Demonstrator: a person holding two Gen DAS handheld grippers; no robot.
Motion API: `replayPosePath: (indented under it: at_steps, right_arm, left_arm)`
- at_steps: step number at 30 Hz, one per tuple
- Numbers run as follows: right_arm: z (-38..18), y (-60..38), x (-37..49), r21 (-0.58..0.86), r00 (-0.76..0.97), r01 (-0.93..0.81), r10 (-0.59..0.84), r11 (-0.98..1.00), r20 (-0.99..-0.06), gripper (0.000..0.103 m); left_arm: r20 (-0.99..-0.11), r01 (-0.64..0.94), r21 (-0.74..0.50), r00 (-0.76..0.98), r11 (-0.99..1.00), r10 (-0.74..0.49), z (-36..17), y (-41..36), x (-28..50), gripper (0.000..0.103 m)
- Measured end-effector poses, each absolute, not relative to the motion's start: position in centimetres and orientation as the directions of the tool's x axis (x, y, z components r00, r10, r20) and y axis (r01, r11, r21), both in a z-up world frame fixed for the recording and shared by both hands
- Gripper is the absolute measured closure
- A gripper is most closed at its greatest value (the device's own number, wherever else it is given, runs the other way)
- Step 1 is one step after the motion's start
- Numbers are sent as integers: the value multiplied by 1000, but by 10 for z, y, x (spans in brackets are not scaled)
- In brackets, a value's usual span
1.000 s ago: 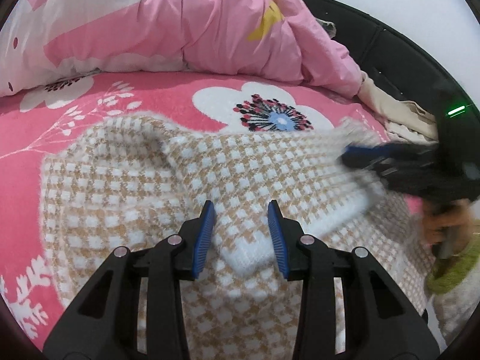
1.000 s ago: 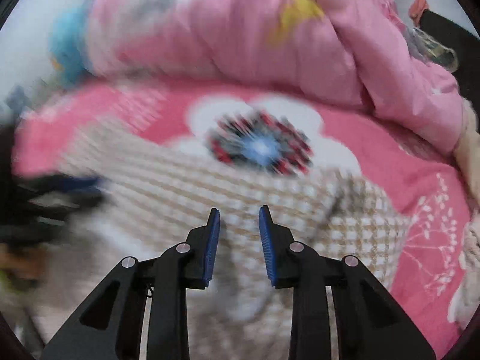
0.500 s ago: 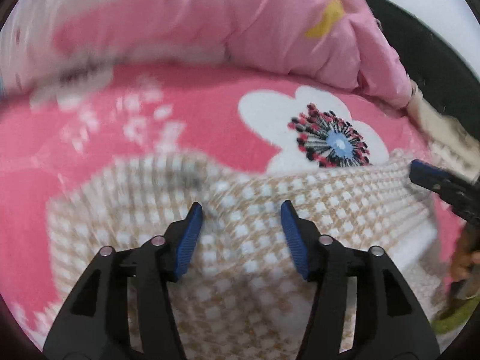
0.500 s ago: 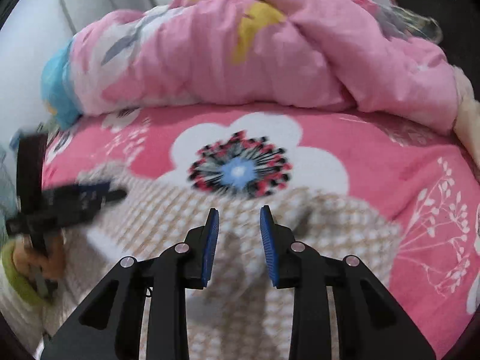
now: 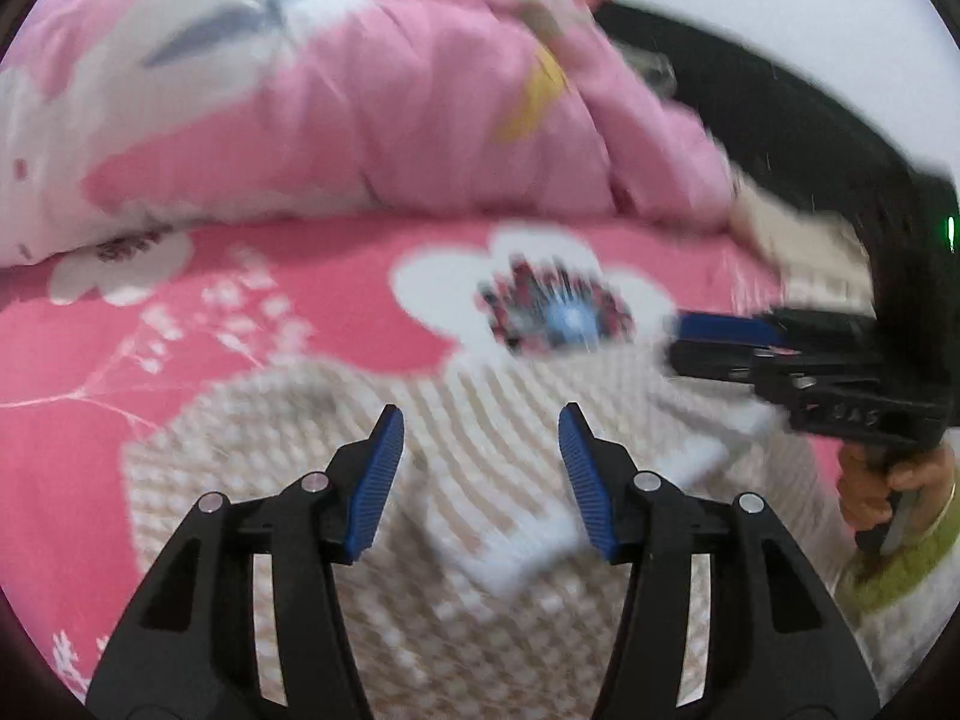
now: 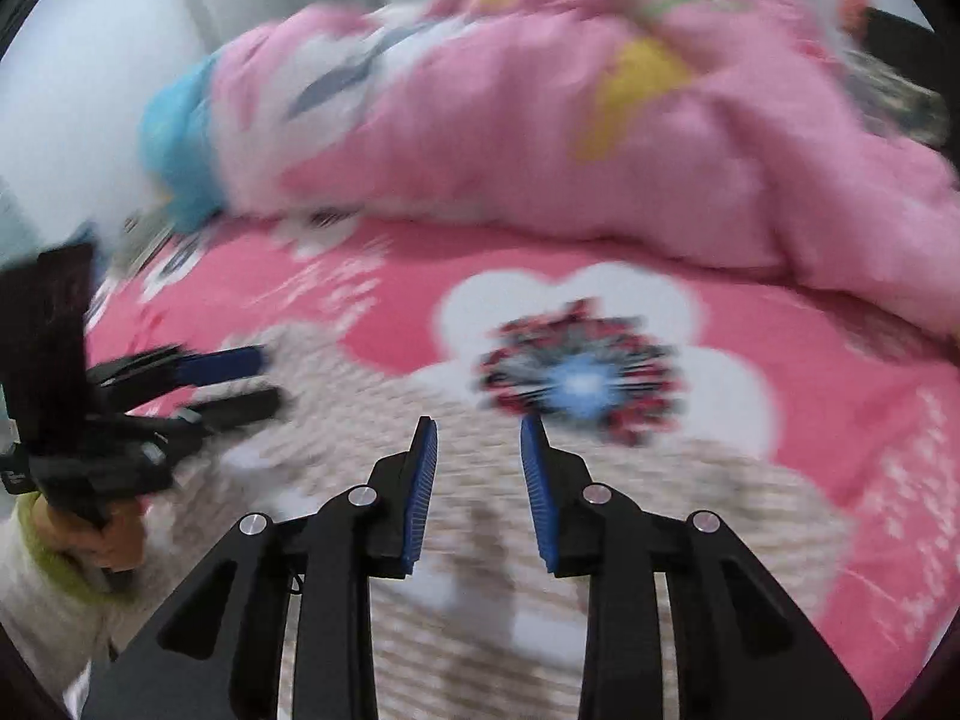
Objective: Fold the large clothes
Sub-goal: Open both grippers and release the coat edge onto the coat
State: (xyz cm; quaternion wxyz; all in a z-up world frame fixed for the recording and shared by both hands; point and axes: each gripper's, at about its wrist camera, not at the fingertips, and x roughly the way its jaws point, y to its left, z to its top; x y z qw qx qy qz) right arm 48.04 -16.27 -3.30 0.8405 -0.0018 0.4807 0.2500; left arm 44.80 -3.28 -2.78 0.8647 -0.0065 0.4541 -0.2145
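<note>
A beige and white houndstooth knit garment (image 5: 288, 456) lies folded on the pink floral bedsheet (image 5: 252, 324), with a white ribbed hem (image 5: 528, 540) on top. My left gripper (image 5: 481, 432) is open and empty above the garment's middle. It also shows in the right wrist view (image 6: 264, 378) at the left. My right gripper (image 6: 479, 443) is open and empty above the same garment (image 6: 690, 516). It shows in the left wrist view (image 5: 675, 339) at the garment's right edge. Both views are blurred.
A bunched pink quilt (image 5: 372, 96) fills the back of the bed, also in the right wrist view (image 6: 600, 138). A black headboard (image 5: 798, 138) curves along the right. A beige pillow edge (image 5: 804, 240) lies beside it. A blue item (image 6: 180, 132) sits at the quilt's left end.
Both grippers have let go of the garment and pulled back above it. The left jaws have opened wider. The garment has stayed folded on the sheet.
</note>
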Motion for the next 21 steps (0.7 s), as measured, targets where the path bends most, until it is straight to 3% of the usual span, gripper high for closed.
replayPosePath:
  at_steps: [2, 4, 8, 9, 11, 14, 21]
  right_arm:
    - [-71, -146, 482, 172, 363, -452, 356, 875, -861, 70]
    - [-69, -150, 480, 187, 377, -443, 371, 877, -849, 69]
    - [-31, -170, 456, 235, 398, -422, 411, 876, -820, 65]
    - [-25, -175, 448, 224, 414, -424, 408, 877, -814, 58]
    - [-30, -183, 436, 154, 439, -394, 332, 906, -835, 52]
    - [-74, -183, 441, 138, 388, -358, 282, 923, -878, 51]
    - [-19, -185, 394, 68, 472, -276, 196, 959, -859, 49]
  left_arm:
    - [-852, 384, -104, 442, 917, -281, -57, -51, 446, 52]
    - [-838, 408, -30, 487, 913, -246, -61, -59, 438, 52]
    - [-807, 406, -82, 509, 910, -299, -37, -55, 431, 52]
    - [-787, 419, -81, 530, 904, -316, -30, -53, 426, 52]
    - [-785, 427, -62, 537, 902, -308, -28, -54, 421, 52]
    - [-853, 412, -9, 473, 911, -222, -61, -63, 423, 50]
    - [-835, 333, 10, 521, 943, -176, -22, -50, 395, 49]
